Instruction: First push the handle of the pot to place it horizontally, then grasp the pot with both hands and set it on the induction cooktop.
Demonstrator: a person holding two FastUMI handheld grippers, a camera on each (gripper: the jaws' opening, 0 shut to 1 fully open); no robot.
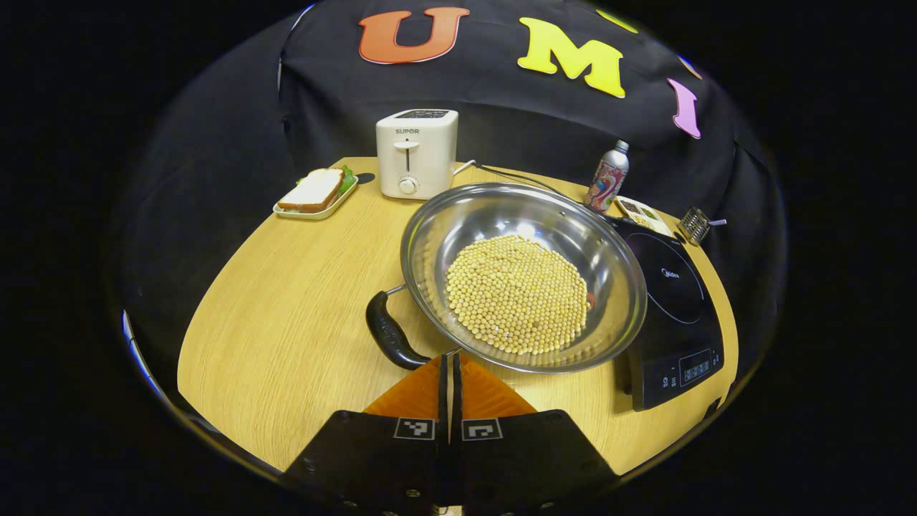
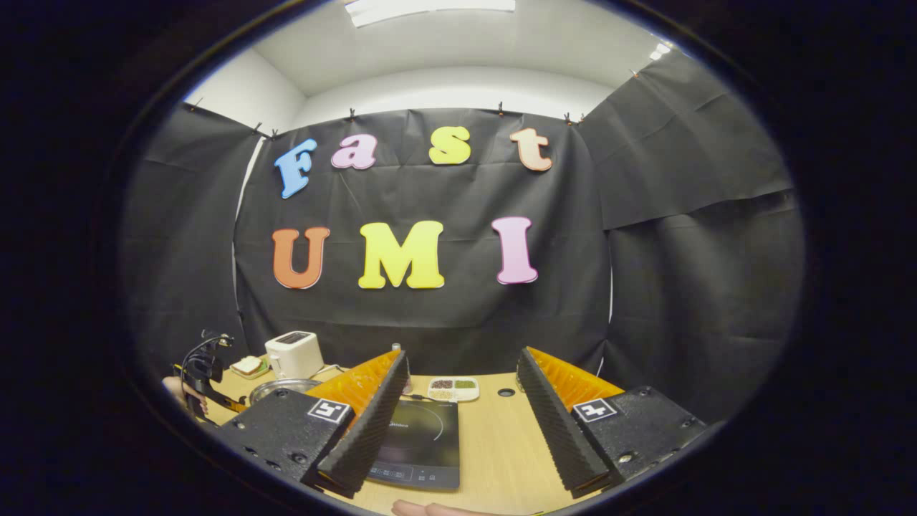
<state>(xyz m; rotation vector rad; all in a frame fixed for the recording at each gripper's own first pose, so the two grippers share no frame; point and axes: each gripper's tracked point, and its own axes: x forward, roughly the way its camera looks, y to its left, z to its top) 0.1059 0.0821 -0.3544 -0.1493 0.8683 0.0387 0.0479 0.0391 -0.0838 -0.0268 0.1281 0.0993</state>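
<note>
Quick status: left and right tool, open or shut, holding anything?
Left tool: shut, holding nothing, its tip close to the pot rim and handle.
Right tool: open, empty, above the induction cooktop.

Steel pot (image 1: pixel 573 236) of yellow beans, black handle (image 1: pixel 389 333) hanging down, touching black induction cooktop (image 1: pixel 673 301).

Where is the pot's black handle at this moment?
In the left gripper view, the black handle is at the pot's lower left side, just ahead of the shut left claw, over the wooden table.
</note>
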